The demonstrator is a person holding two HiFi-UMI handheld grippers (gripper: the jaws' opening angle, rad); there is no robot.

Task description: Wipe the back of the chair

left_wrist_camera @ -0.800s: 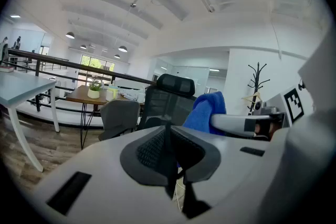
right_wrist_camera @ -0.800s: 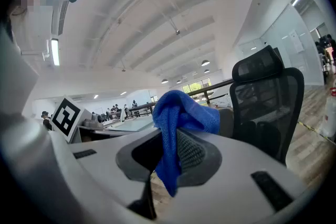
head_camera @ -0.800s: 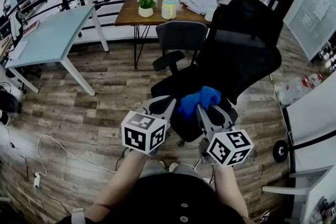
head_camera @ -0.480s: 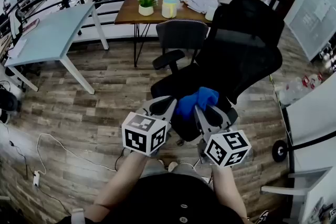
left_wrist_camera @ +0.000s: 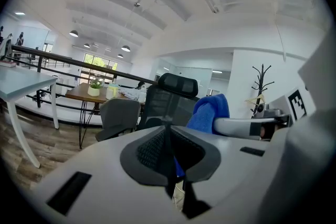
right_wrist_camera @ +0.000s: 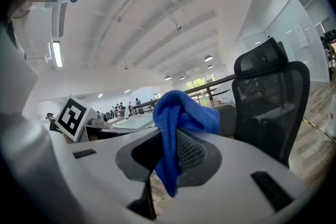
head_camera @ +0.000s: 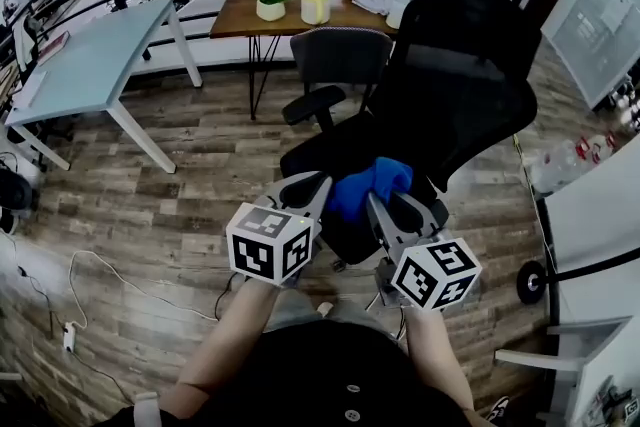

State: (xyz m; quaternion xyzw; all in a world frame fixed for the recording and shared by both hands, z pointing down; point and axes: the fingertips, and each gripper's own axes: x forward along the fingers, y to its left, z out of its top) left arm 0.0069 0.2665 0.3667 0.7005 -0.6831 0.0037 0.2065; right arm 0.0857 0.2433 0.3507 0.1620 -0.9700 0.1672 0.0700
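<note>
Held over the seat of the black mesh office chair (head_camera: 455,105), short of its backrest: blue cloth (head_camera: 368,183) pinched in right claw (head_camera: 395,205), left claw (head_camera: 305,187) closed, empty. Best raised, pressed flat, swept downward in overlapping passes.

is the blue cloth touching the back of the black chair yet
Apart. The right gripper view shows the blue cloth, clamped in the right gripper, with open room between it and the black chair's back.
</note>
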